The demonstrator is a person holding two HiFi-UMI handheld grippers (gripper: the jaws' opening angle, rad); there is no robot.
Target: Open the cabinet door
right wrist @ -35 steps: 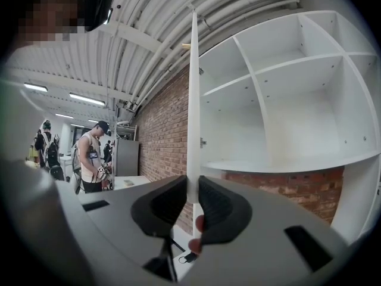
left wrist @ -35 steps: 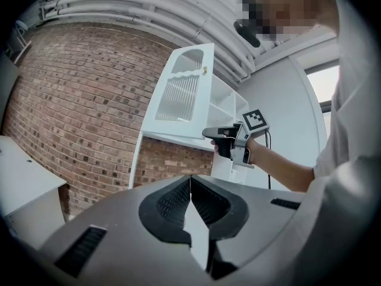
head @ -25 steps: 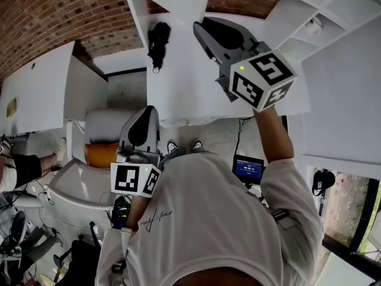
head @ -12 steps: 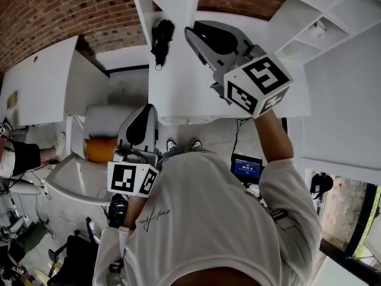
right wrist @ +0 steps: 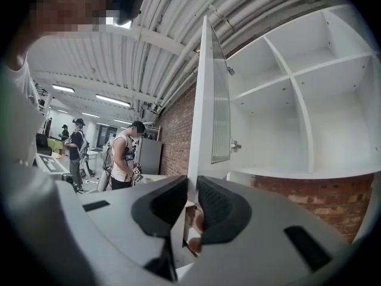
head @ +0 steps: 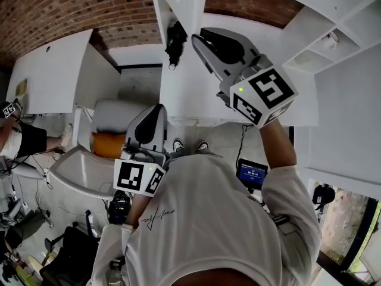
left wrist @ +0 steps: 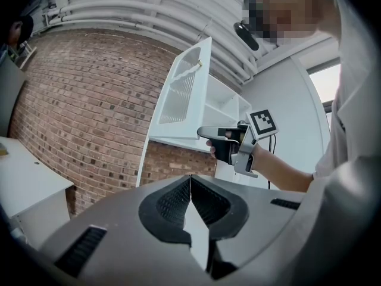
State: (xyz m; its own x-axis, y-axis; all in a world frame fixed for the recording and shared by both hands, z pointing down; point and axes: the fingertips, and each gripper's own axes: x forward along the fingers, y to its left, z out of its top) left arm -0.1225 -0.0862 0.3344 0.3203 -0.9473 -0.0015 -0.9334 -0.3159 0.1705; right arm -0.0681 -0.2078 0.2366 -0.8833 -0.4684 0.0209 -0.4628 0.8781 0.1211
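Note:
The white wall cabinet (right wrist: 297,100) has open shelves, and its door (right wrist: 208,112) stands swung out, edge-on to me. My right gripper (right wrist: 191,189) is shut on the door's lower edge, the thin panel pinched between its dark pads. In the head view the right gripper (head: 199,39) is raised at the door (head: 191,5), with the shelves (head: 333,34) to its right. The left gripper view shows the door (left wrist: 181,94) and the right gripper (left wrist: 205,133) at its bottom edge. My left gripper (left wrist: 190,180) hangs lower by my waist (head: 156,109), shut and holding nothing.
A white desk (head: 238,106) lies under the cabinet, with a black device (head: 174,40) by the door. An orange-seated chair (head: 104,145) and more white desks (head: 53,70) stand to the left. A lit screen (head: 251,173) sits on the floor. People (right wrist: 122,154) stand far behind.
My right gripper has shifted a little sideways with the door's edge still in its jaws, and rolled slightly. The left gripper has stayed where it was.

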